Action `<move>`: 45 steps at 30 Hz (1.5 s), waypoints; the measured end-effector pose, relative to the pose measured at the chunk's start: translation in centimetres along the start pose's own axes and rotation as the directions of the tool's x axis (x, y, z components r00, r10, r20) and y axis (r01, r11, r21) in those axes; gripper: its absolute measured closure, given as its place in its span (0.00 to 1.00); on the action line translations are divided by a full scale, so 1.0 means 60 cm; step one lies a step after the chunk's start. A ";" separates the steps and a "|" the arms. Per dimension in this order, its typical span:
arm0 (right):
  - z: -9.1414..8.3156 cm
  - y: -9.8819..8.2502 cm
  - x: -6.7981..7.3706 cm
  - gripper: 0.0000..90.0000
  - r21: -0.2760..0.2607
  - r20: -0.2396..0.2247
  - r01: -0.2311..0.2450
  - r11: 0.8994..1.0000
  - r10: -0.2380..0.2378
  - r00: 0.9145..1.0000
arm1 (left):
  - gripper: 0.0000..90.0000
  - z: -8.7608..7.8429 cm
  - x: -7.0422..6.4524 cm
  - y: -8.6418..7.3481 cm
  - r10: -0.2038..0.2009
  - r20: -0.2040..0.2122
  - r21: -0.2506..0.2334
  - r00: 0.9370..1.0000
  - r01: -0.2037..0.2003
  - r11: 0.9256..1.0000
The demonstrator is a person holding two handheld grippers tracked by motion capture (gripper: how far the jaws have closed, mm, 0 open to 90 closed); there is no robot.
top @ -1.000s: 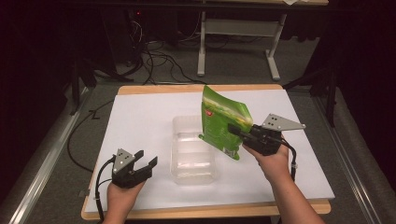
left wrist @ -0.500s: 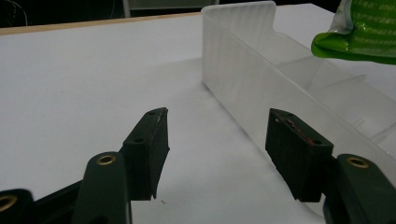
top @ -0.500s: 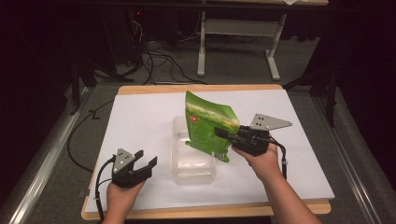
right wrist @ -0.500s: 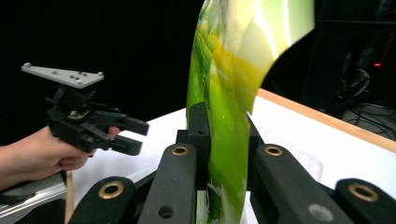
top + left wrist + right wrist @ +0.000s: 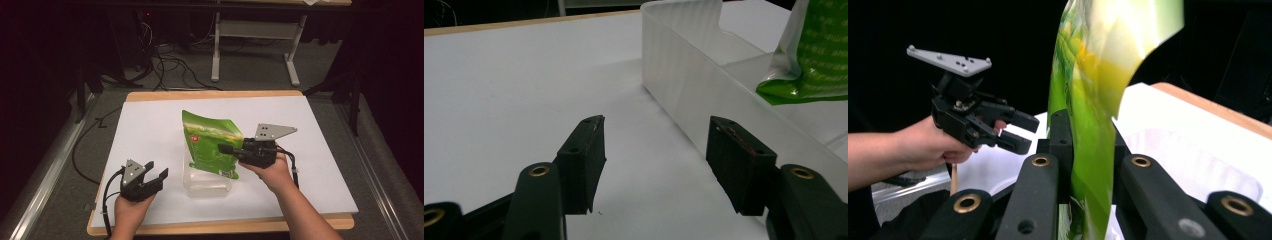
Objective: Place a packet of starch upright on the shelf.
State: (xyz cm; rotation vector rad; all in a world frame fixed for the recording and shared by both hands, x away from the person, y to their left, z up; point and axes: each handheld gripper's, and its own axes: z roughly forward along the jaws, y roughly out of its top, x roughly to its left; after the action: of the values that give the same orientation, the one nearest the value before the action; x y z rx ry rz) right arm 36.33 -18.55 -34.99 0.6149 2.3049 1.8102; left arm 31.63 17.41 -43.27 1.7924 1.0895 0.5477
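Note:
A green snack bag [image 5: 212,144] hangs upright above a clear plastic box [image 5: 206,184] in the middle of the white table. My right gripper [image 5: 226,148] is shut on the bag's right edge; in the right gripper view the bag [image 5: 1093,105] rises between the closed jaws. My left gripper [image 5: 154,172] rests low at the front left, open and holding nothing, just left of the box. In the left gripper view the box wall [image 5: 684,80] stands close beyond the spread fingertips [image 5: 588,145], with the bag's lower corner [image 5: 809,65] hanging over the box.
The white table top [image 5: 150,130] has a wooden edge [image 5: 215,93] at the back. Behind it are a desk frame [image 5: 250,45] and cables [image 5: 165,70] on the grey floor. A metal rail [image 5: 45,185] runs along the left.
My right gripper has carried the green bag leftward and lower, from the box's right side to above the box. The left gripper has stayed put.

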 end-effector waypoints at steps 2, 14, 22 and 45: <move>0.005 -0.003 -0.003 0.92 0.011 -0.003 -0.002 1.000 0.002 1.000 | 0.46 0.000 0.000 0.000 0.000 0.000 0.000 1.000 0.000 1.000; 0.031 -0.006 -0.002 0.92 0.045 -0.046 0.001 0.999 0.001 0.999 | 0.46 -0.002 0.001 0.000 -0.003 -0.002 -0.001 1.000 0.003 1.000; 0.018 -0.005 0.006 0.92 0.036 -0.045 0.014 0.999 -0.012 0.999 | 0.46 -0.001 0.000 0.000 -0.003 -0.001 -0.001 1.000 0.003 1.000; 0.059 -0.014 0.008 0.92 0.035 0.006 0.024 0.999 -0.024 1.000 | 0.46 -0.002 0.000 0.000 -0.007 -0.001 0.002 1.000 0.007 1.000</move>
State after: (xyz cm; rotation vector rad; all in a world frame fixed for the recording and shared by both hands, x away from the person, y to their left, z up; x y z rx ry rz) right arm 36.99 -15.32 -36.63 0.5946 2.3344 1.7577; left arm 31.55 17.49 -43.23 1.7898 1.0971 0.5439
